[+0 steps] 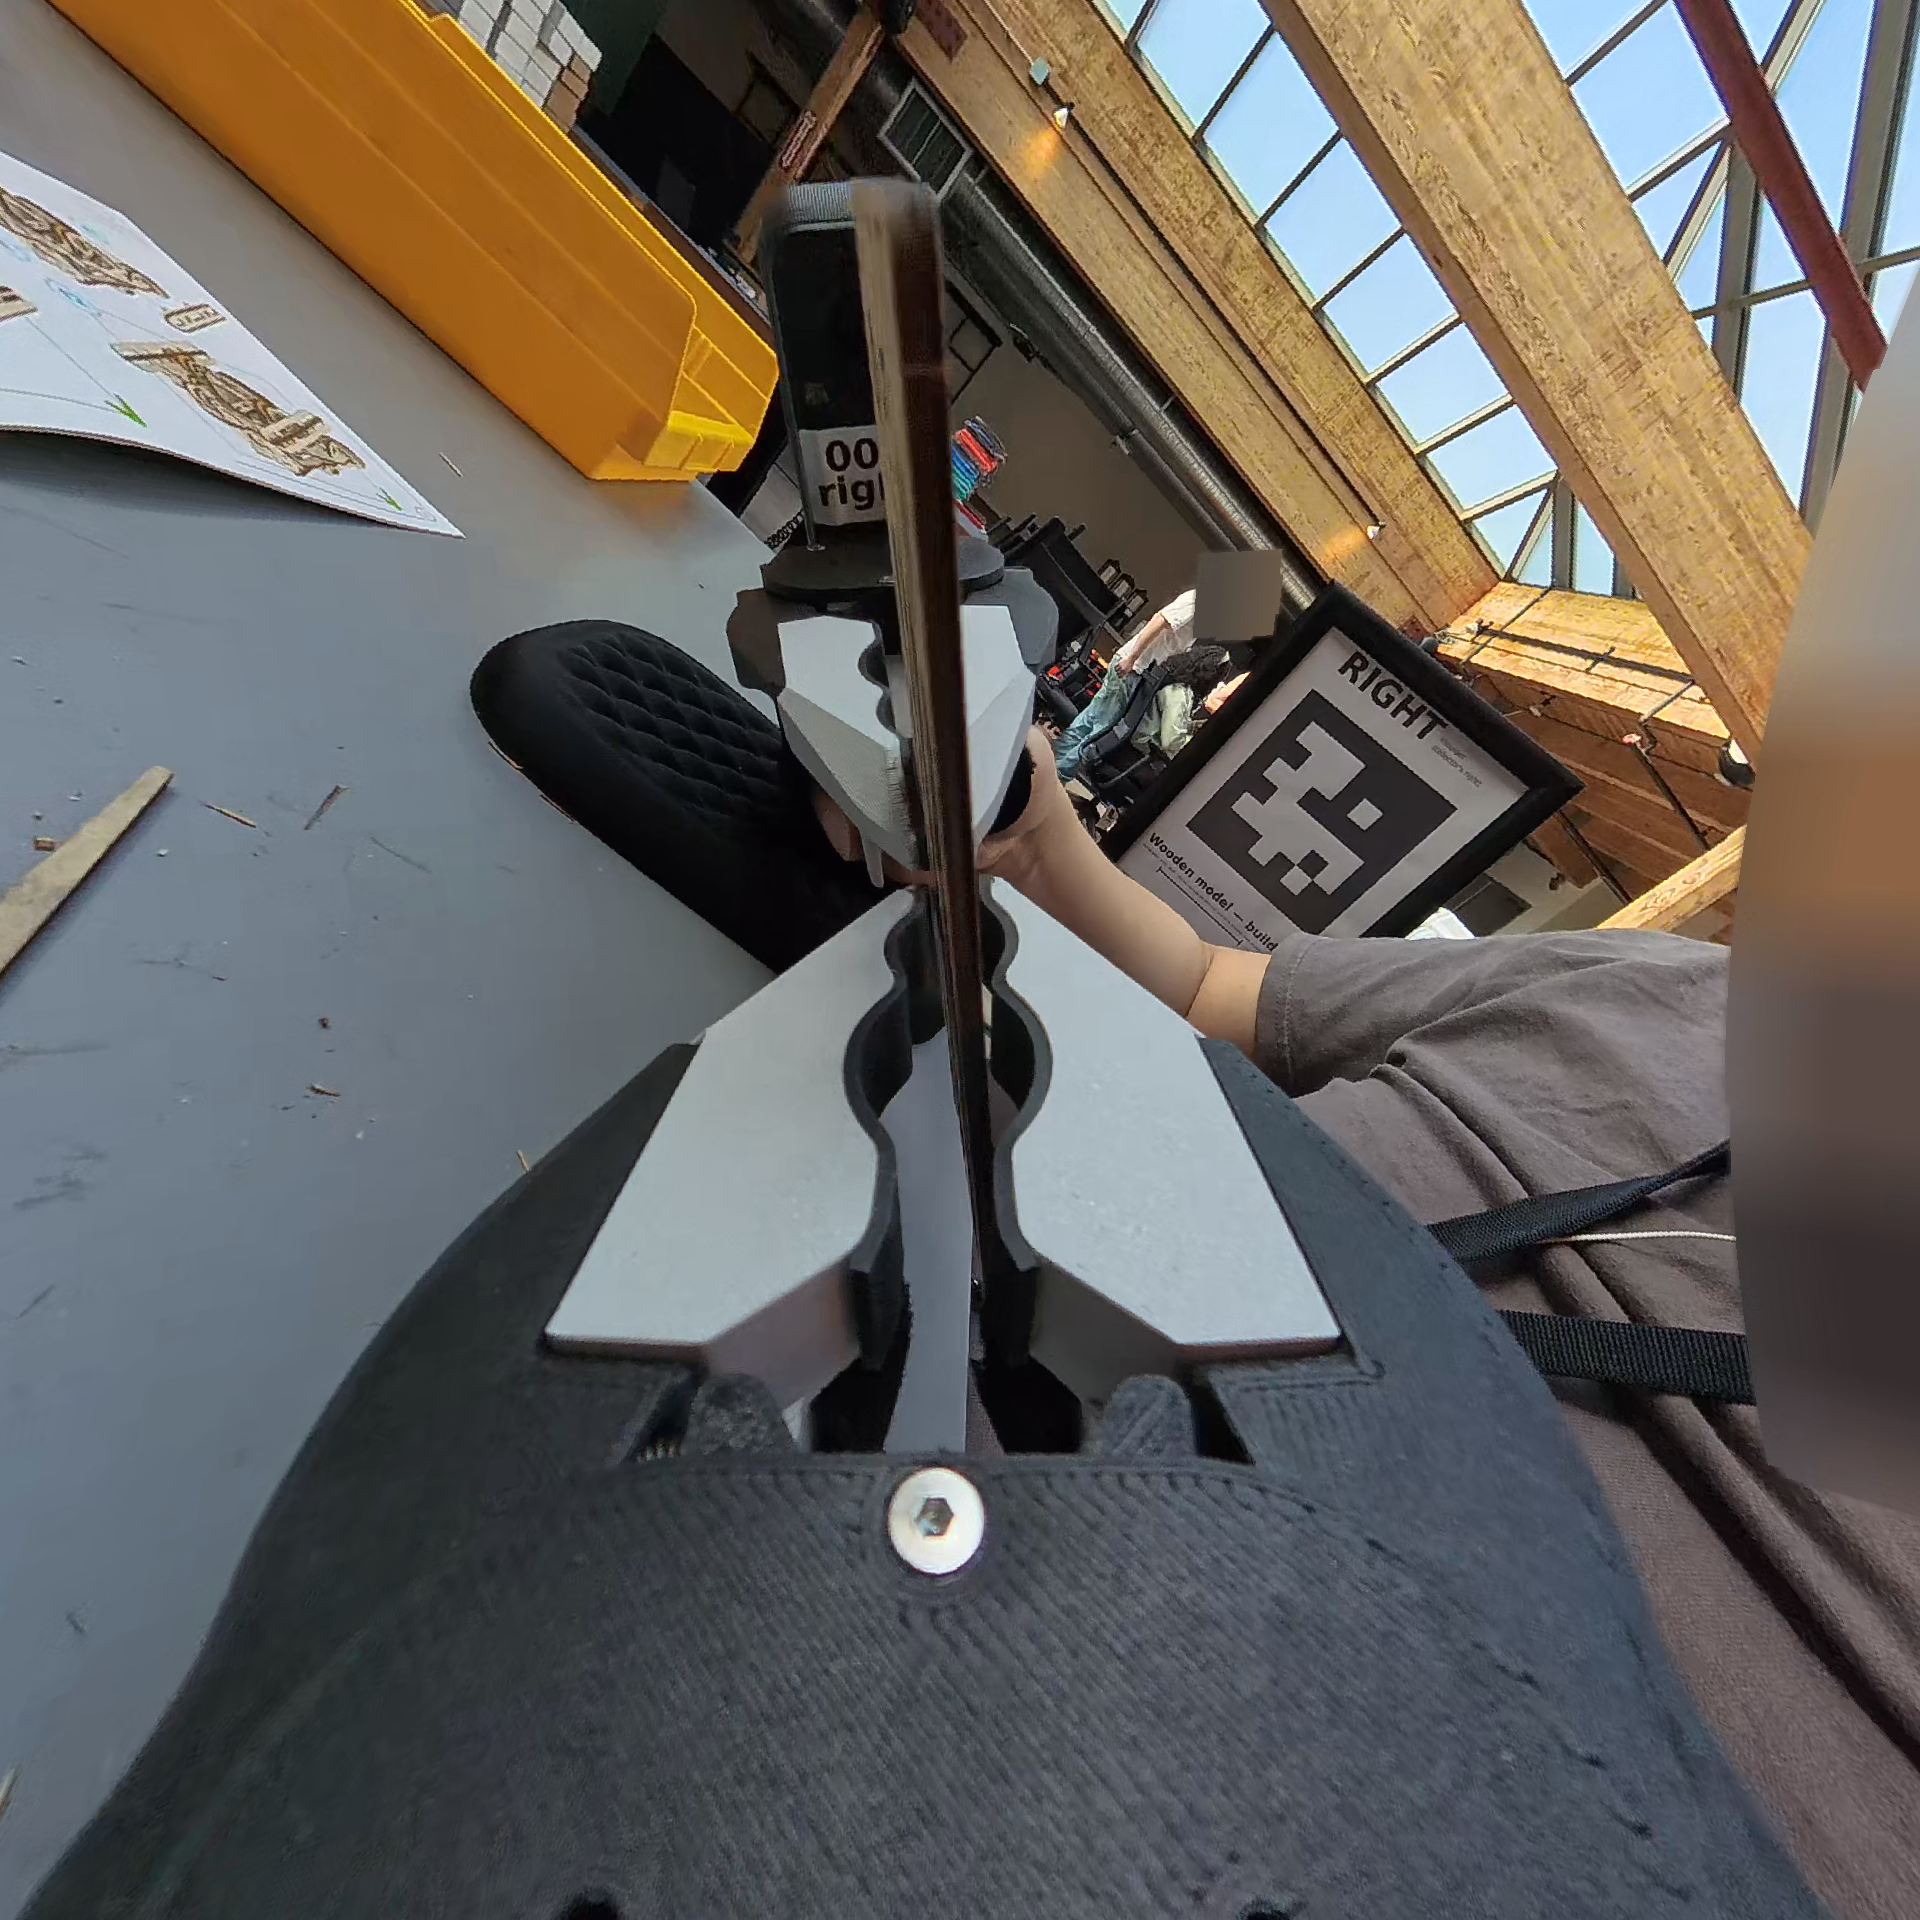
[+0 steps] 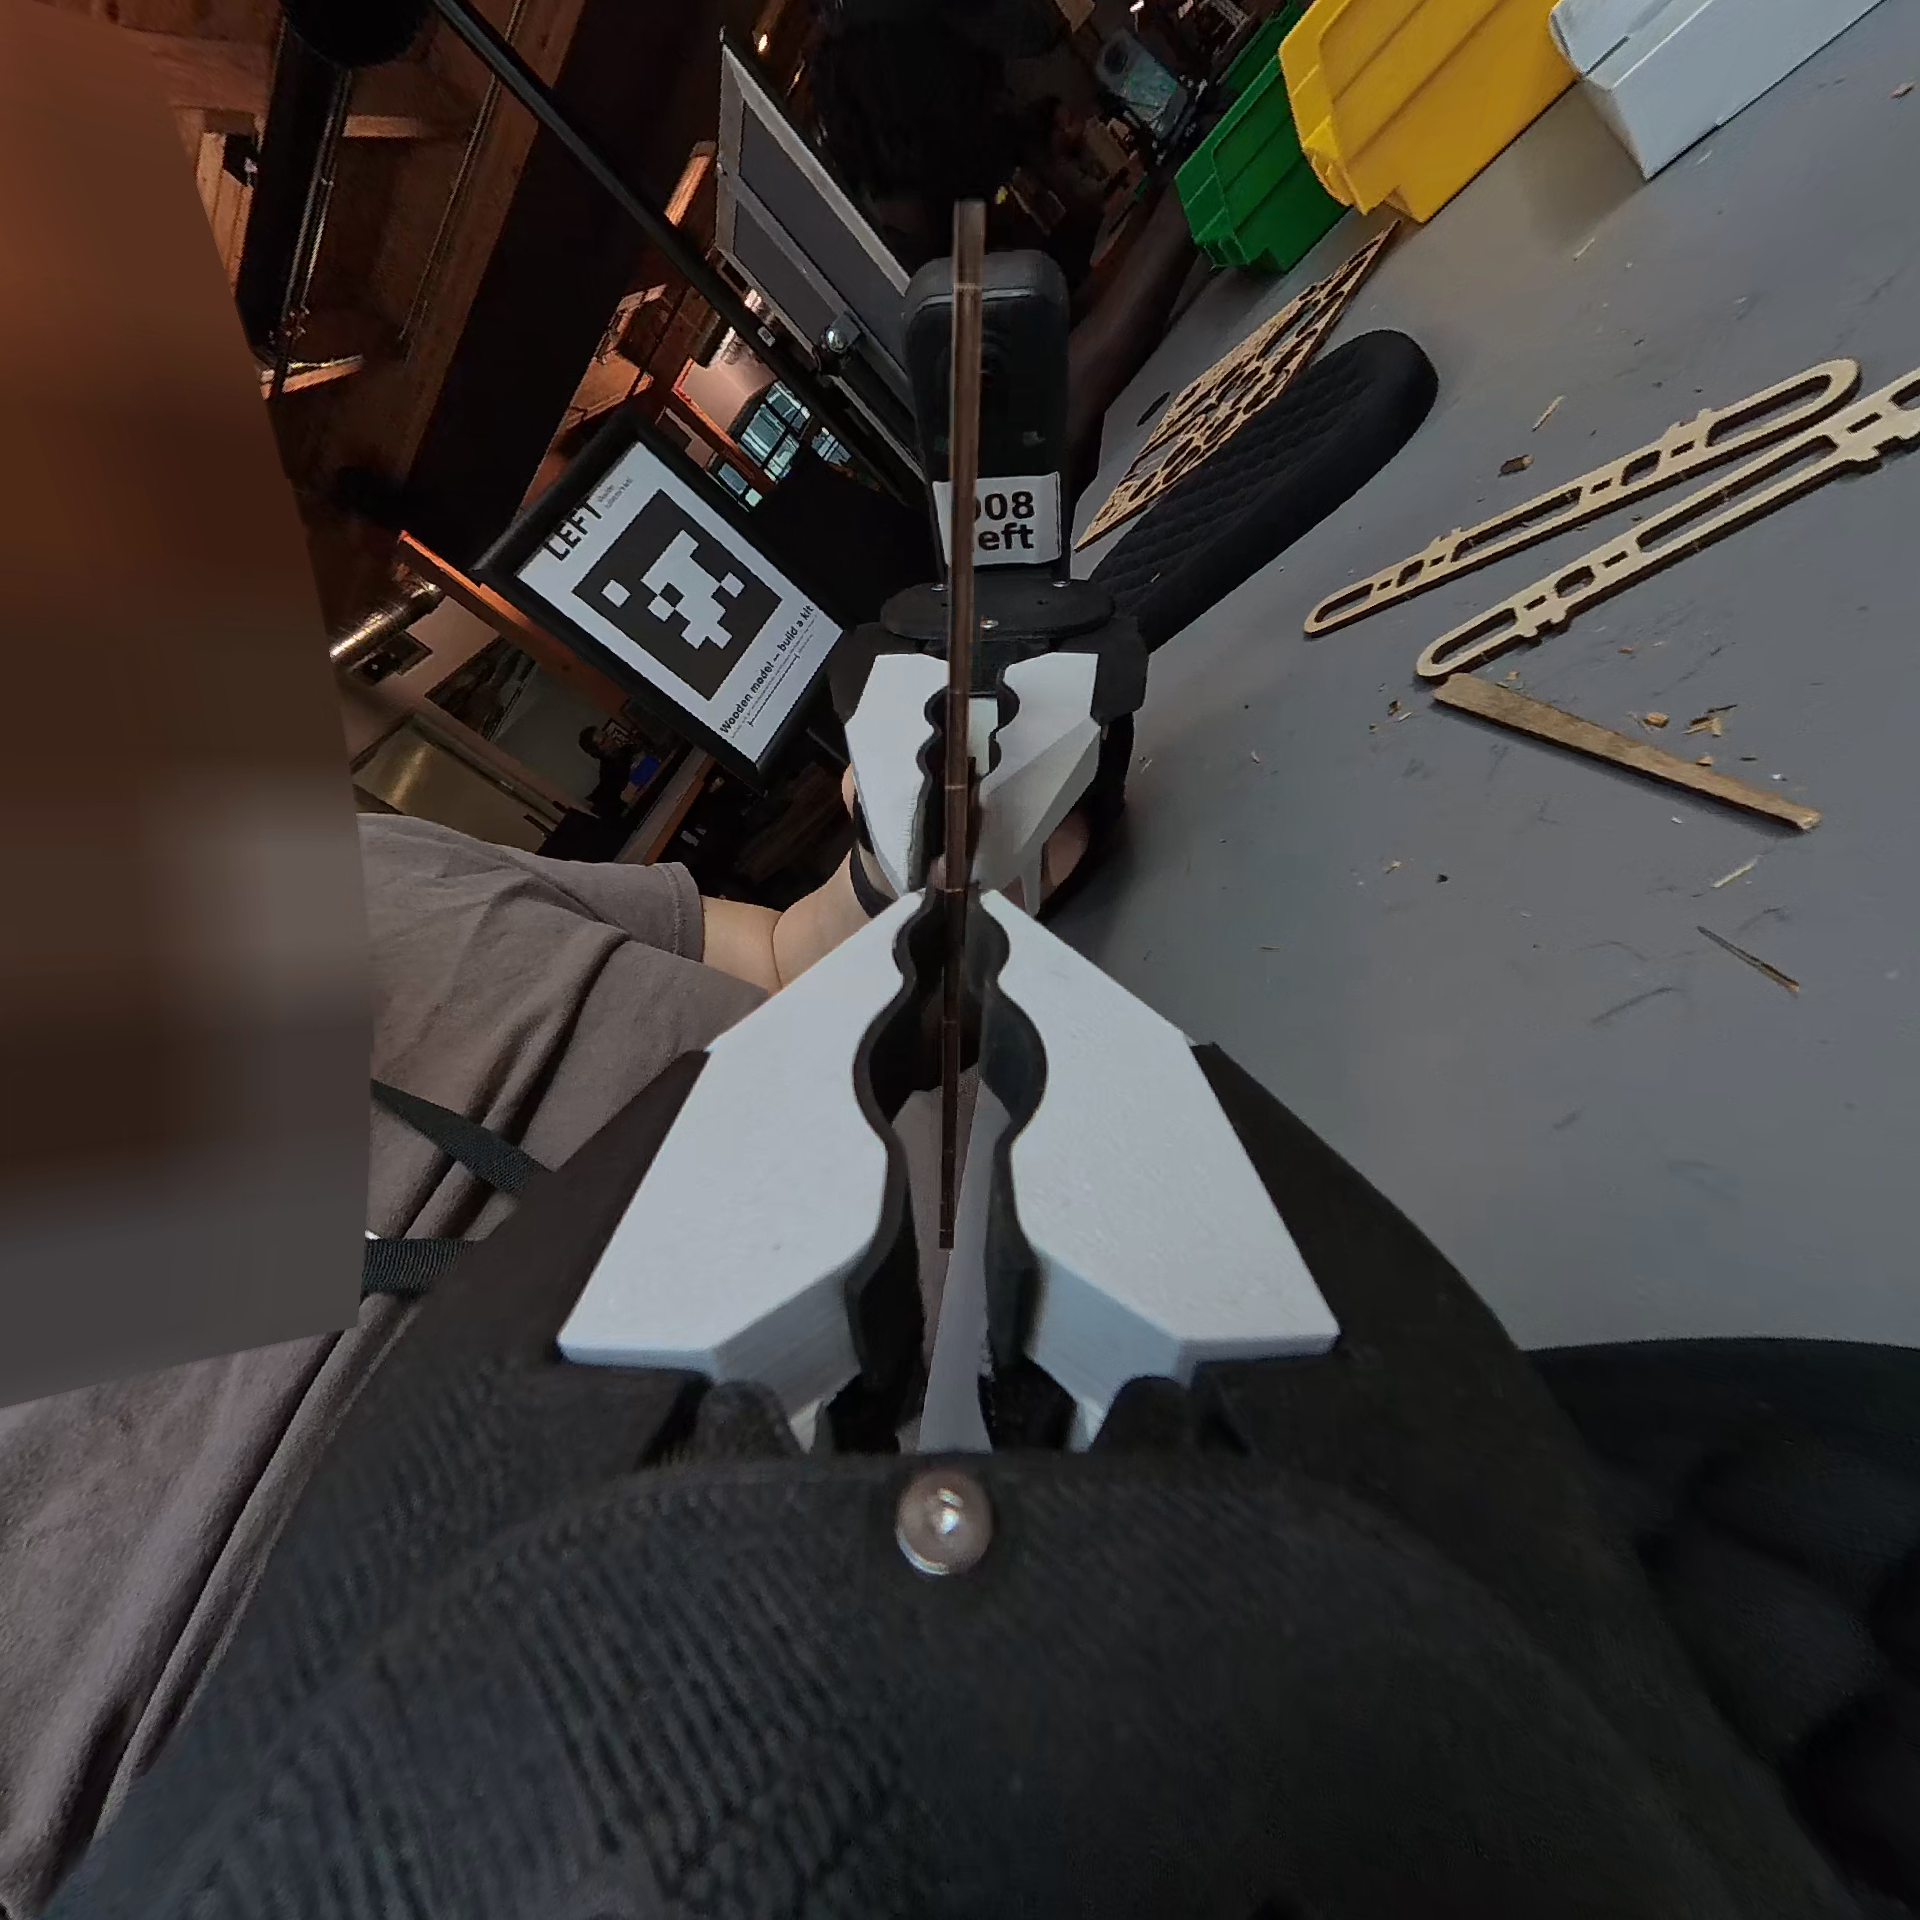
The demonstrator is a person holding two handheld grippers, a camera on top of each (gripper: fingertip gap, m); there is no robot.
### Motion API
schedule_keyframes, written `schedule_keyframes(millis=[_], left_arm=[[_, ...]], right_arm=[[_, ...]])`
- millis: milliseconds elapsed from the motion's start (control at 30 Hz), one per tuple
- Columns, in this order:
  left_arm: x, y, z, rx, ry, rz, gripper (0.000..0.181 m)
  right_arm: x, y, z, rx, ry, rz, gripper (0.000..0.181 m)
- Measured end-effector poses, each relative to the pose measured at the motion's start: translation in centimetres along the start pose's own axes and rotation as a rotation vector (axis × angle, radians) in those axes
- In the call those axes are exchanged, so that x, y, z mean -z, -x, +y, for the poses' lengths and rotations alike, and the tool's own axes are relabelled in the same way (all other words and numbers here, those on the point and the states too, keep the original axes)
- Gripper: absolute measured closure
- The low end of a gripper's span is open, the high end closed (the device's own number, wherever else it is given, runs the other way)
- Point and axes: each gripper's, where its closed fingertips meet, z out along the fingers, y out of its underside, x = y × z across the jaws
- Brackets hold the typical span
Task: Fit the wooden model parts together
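Observation:
A thin flat wooden part stands edge-on between my two grippers, held above the grey table. My left gripper is shut on its near end. My right gripper faces it tip to tip and is shut on the same part. In the right wrist view the part runs straight up the middle, gripped by my right gripper and by the left gripper opposite. Its flat faces are hidden, so I cannot tell whether it is one piece or two.
Two long slotted wooden parts and a plain wooden strip lie on the table. A cut-out wooden sheet, a black pad, yellow bin, green bin and instruction sheet are nearby. A person's arm is close. My two grippers' fingertips are within a few centimetres of each other.

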Motion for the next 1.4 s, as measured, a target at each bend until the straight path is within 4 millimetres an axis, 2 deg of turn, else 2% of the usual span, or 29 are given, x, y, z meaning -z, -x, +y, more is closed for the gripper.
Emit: schedule_keyframes(millis=[200, 367, 467, 900, 1400], left_arm=[[0.0, 0.5, -0.3, -0.007, -0.013, -0.028, 0.181], [-0.1, 0.8, -0.4, 0.003, -0.015, -0.046, 0.166], [-0.3, 0.9, 0.0, -0.017, 0.008, -0.067, 0.181], [-0.2, 1.3, 0.6, 0.02, 0.036, -0.092, 0.181], [0.1, 2.6, 1.1, 0.042, 0.053, -0.19, 0.181]], right_arm=[[0.0, -0.2, -0.2, 0.012, -0.016, 0.017, 0.181], [-0.1, -0.3, -0.2, 0.009, -0.018, 0.023, 0.181], [-0.3, -0.5, 0.1, 0.019, 0.002, 0.039, 0.181], [-0.5, -1.0, 0.6, 0.014, 0.039, 0.071, 0.181], [-0.6, -2.6, 1.1, 0.026, 0.062, 0.197, 0.181]])
